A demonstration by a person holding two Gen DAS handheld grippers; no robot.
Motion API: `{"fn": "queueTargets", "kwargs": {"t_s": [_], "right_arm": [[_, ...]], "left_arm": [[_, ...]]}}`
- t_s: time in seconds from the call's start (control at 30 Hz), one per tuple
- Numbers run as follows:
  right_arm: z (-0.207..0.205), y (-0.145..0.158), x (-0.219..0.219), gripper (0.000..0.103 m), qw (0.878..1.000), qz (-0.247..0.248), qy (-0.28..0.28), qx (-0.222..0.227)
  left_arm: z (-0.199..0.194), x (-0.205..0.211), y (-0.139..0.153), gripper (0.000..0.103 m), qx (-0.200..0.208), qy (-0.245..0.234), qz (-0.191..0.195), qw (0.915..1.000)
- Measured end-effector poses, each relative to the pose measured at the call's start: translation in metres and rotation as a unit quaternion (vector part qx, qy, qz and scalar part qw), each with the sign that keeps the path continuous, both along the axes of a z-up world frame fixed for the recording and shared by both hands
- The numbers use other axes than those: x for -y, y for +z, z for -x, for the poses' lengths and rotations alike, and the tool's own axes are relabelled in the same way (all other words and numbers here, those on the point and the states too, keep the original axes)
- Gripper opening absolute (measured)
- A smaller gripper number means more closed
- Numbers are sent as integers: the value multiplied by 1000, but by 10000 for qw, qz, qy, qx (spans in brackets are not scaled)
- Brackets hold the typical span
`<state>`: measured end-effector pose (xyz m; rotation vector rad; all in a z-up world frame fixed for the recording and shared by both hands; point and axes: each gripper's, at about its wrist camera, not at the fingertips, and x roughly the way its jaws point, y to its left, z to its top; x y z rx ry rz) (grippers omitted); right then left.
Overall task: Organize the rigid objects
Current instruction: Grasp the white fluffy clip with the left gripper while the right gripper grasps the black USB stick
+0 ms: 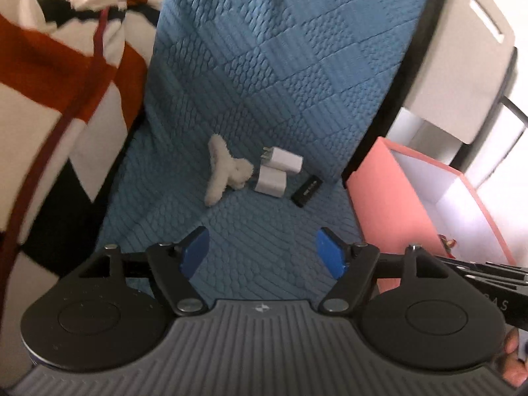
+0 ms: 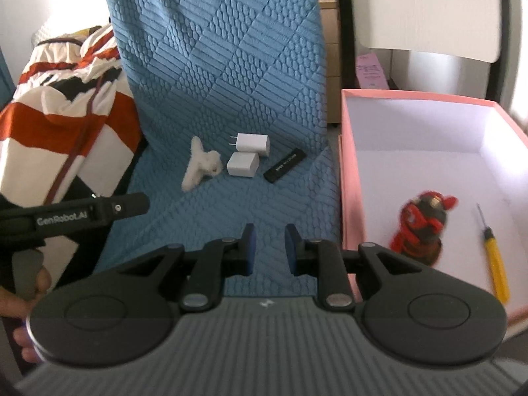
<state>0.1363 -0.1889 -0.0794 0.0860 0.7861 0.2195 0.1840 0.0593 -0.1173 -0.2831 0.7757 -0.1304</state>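
Blue quilted fabric [image 2: 231, 66] covers the surface. On it, left of the pink cardboard box [image 2: 348, 171], lie a fuzzy white claw clip [image 2: 199, 165], two white plug-in chargers [image 2: 254, 143] [image 2: 242, 164], touching, and a flat black stick [image 2: 285, 165] nearest the box. The left gripper [image 1: 262, 252] is half open and empty; the right gripper [image 2: 269, 247] is narrowly parted, empty.

"GenRobot.AI" is printed in white on the black arm of the left gripper [image 2: 76, 216], seen from the right wrist. White lettering is carried by the small black rectangular stick [image 2: 285, 166], too small to be read. Letters "AS" are seen on the black bar [image 1: 495, 303] at right.
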Motion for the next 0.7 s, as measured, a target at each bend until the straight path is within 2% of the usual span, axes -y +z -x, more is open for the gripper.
{"fn": "queueTargets", "kwargs": {"t_s": [0.13, 0.23, 0.37, 0.43, 0.5, 0.7], "right_arm": [[-26, -14, -9, 23, 9999, 128, -9, -63], [-42, -23, -15, 24, 9997, 169, 37, -162], [-61, -31, -22, 37, 9997, 176, 111, -114], [-70, -35, -25, 51, 9997, 134, 130, -126], [-80, -39, -26, 76, 9998, 63, 119, -129], [-109, -51, -30, 79, 9996, -59, 106, -263]], "left_arm": [[-26, -3, -10, 76, -38, 53, -142, 9999], [-48, -8, -19, 77, -113, 66, -51, 9999], [-72, -15, -33, 77, -247, 180, 115, 9995], [-83, -19, -40, 77, -336, 207, 203, 9990], [-91, -23, -44, 77, -388, 216, 257, 9987], [-117, -31, -57, 77, -556, 314, 395, 9972]]}}
